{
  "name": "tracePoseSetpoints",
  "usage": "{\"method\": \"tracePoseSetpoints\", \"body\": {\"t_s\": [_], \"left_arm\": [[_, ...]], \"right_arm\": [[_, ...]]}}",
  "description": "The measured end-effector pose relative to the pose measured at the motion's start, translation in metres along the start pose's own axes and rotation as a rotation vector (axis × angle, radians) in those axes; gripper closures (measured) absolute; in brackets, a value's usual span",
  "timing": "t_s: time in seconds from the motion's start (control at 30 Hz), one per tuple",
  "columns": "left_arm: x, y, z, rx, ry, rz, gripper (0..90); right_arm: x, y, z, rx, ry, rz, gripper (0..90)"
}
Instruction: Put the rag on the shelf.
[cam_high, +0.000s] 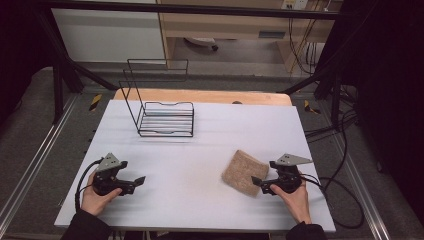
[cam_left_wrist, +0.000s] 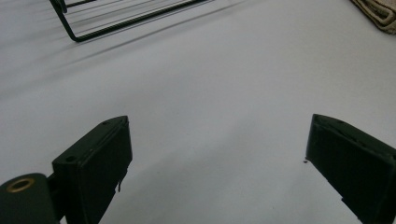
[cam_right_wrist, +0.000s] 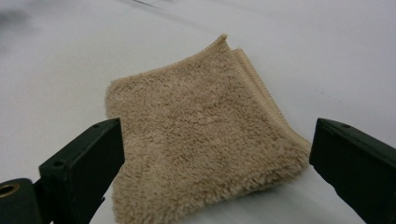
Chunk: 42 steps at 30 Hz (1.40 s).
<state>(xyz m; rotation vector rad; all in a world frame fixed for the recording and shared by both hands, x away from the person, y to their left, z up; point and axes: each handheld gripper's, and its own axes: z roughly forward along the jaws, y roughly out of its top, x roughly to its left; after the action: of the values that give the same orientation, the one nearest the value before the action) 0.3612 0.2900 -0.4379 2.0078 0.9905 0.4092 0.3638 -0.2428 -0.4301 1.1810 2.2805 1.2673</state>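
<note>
folded towel (cam_right_wrist: 201, 130) between spread right claw (cam_right_wrist: 212, 163) jaws

Folded beige towel (cam_high: 244, 172), flat

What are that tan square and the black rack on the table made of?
The folded towel looks like soft terry cloth: fuzzy looped pile, with stitched hems stacked at one edge. The rack seems to be thin metal wire with a black coating, judging by its slim straight rods and bent corners; whether that is paint or plastic, I cannot tell.
</note>
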Motion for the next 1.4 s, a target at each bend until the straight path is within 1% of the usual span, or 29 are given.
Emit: {"method": "tracePoseSetpoints", "body": {"t_s": [0.1,0.13,0.17,0.2,0.23,0.27,0.3,0.37,0.47,0.5,0.53,0.57,0.63,0.67,0.7,0.83,0.87,0.9,0.93,0.97,1.0,1.03,1.13,1.2,1.23,1.33,1.4], "left_arm": [[0.000,0.000,0.000,0.000,0.002,-0.002,7.1],[0.000,0.000,0.000,0.001,0.002,-0.002,7.1],[0.000,0.000,0.000,0.001,0.002,-0.002,7.1],[0.000,0.000,0.000,0.001,0.002,-0.002,7.1],[0.000,0.000,0.000,0.001,0.003,-0.002,7.2],[0.000,0.000,0.000,0.001,0.004,0.000,7.2],[0.000,0.000,0.000,0.003,0.006,0.001,7.2],[0.000,0.000,0.000,0.002,0.006,0.001,7.2],[0.000,0.000,0.000,0.002,0.008,0.000,7.3],[0.000,0.000,0.000,0.007,0.009,0.005,7.4],[0.000,0.000,0.000,0.007,0.009,0.005,7.4],[0.000,0.000,0.000,0.008,0.010,0.006,7.4],[0.000,0.000,0.000,0.009,0.011,0.007,7.5],[0.000,0.000,0.000,0.010,0.012,0.008,7.5],[0.000,0.000,0.000,0.011,0.013,0.008,7.6],[0.000,0.000,0.000,0.013,0.014,0.009,7.7],[0.000,0.000,0.000,0.013,0.013,0.009,7.7],[0.000,0.000,0.000,0.013,0.014,0.010,7.8],[-0.001,0.000,0.000,0.013,0.013,0.010,8.1],[-0.001,0.000,0.000,0.014,0.013,0.010,8.1],[-0.001,0.000,0.000,0.015,0.013,0.011,8.1],[-0.002,0.000,0.000,0.015,0.013,0.011,8.1],[-0.002,0.000,0.000,0.014,0.011,0.012,8.1],[-0.002,0.000,0.000,0.015,0.011,0.012,8.3],[-0.002,0.000,0.000,0.015,0.011,0.012,8.3],[-0.002,0.000,0.000,0.014,0.011,0.012,8.4],[-0.002,0.000,0.000,0.015,0.010,0.013,8.5]], "right_arm": [[0.002,0.001,0.003,0.008,0.001,0.011,6.6],[0.004,0.001,0.005,0.013,-0.006,0.004,9.1],[0.004,0.001,0.005,0.013,-0.006,0.004,9.1],[0.005,0.002,0.006,0.020,-0.015,-0.006,10.5],[0.009,0.003,0.009,0.027,-0.013,-0.017,12.4],[0.009,0.003,0.009,0.027,-0.013,-0.017,12.4],[0.014,0.005,0.012,0.030,-0.007,-0.019,13.9],[0.017,0.007,0.015,0.031,-0.006,-0.019,14.6],[0.027,0.011,0.022,0.040,-0.011,-0.021,16.5],[0.034,0.014,0.027,0.043,-0.004,-0.032,17.6],[0.037,0.015,0.029,0.044,0.004,-0.044,19.0],[0.037,0.015,0.029,0.044,0.004,-0.044,19.0],[0.045,0.018,0.034,0.050,0.009,-0.068,25.3],[0.051,0.020,0.040,0.062,0.016,-0.085,30.4],[0.053,0.021,0.043,0.073,0.020,-0.088,33.7],[0.061,0.023,0.054,0.093,0.033,-0.111,44.3],[0.061,0.023,0.054,0.093,0.033,-0.111,44.3],[0.063,0.024,0.057,0.100,0.031,-0.117,46.6],[0.067,0.026,0.061,0.106,0.034,-0.127,51.1],[0.067,0.026,0.061,0.106,0.034,-0.127,51.1],[0.069,0.027,0.065,0.119,0.031,-0.133,54.5],[0.070,0.027,0.067,0.127,0.030,-0.136,55.9],[0.072,0.027,0.071,0.136,0.025,-0.132,57.9],[0.074,0.027,0.076,0.152,0.013,-0.146,60.8],[0.074,0.026,0.078,0.152,0.010,-0.145,62.4],[0.074,0.025,0.080,0.161,0.004,-0.149,63.2],[0.074,0.024,0.081,0.168,-0.001,-0.160,63.6]]}}
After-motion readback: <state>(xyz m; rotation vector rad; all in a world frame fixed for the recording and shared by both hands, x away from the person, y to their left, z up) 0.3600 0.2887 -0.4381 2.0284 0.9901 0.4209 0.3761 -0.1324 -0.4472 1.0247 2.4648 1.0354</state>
